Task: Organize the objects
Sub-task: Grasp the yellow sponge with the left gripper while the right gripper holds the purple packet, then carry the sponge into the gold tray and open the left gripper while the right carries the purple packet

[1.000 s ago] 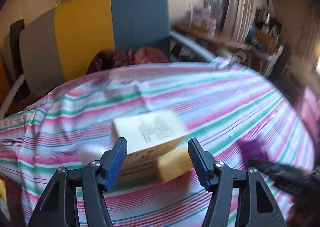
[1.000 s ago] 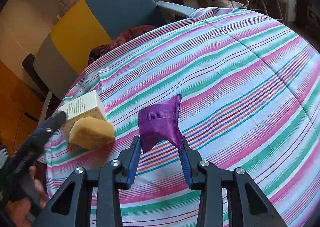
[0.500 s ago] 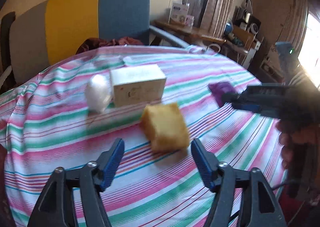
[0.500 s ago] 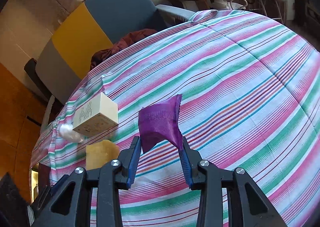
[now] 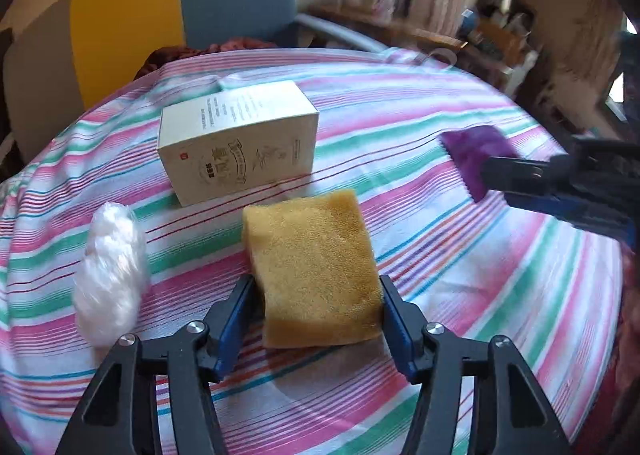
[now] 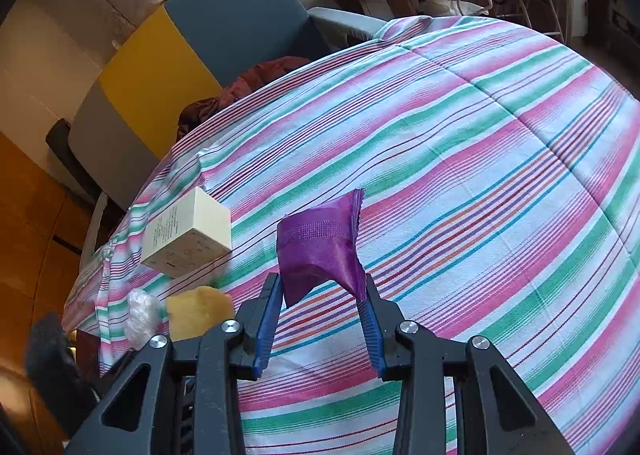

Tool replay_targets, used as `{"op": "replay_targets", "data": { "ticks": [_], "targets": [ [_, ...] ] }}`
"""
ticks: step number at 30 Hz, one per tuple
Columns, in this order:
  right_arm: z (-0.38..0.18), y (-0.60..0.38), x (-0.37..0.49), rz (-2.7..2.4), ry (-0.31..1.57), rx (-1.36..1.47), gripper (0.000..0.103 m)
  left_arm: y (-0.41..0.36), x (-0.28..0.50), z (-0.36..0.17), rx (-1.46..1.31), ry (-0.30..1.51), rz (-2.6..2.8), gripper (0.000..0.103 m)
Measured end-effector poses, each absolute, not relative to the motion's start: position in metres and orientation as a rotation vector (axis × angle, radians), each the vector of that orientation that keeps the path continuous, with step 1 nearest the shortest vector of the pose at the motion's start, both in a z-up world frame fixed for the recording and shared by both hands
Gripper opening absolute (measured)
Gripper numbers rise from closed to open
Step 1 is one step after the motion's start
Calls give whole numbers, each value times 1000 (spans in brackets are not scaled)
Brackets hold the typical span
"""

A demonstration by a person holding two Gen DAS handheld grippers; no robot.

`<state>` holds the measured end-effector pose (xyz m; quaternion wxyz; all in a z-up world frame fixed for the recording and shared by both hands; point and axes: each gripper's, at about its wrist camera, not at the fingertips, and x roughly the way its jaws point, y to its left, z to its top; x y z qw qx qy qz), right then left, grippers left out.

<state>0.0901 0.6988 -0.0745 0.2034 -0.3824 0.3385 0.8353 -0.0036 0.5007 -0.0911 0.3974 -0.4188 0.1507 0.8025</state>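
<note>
Closing left gripper (image 5: pixel 316 291) fingers around sponge (image 5: pixel 312 267), lower centre, on striped table (image 5: pixel 440 103); pads not yet pressing. Right gripper (image 6: pixel 320 311) pinching purple packet (image 6: pixel 320 251), mid-frame. Next: firm squeeze, then lift.

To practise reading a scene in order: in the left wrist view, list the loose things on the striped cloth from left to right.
White plastic bundle → white printed box → yellow sponge → purple packet, held off to the right.

A blue-and-yellow armchair (image 5: pixel 180 3) holds dark red cloth (image 6: pixel 256 83).
</note>
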Motion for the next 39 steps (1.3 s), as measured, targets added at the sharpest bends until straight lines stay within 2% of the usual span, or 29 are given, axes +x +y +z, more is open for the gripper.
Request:
{"op": "replay_targets", "data": {
  "ticks": [3,11,16,20,27,39],
  "targets": [
    [-75,698,89,2334,938,-1069,38,490,5,-89,-1029,386,2007,55],
    [-76,691,84,2372,934,-1089,38,453,12,-90,-1009,352,1995,54],
    [-77,671,70,2422,812,-1167,38,430,24,-90,-979,365,2031,54],
    [-77,649,58,2448,612,-1232,38,412,28,-90,-981,325,2052,54],
    [-79,635,52,2478,476,-1252,38,380,35,-89,-977,263,2083,54],
    [-79,625,52,2482,366,-1271,38,330,50,-74,-945,212,2090,53]
  ]
}}
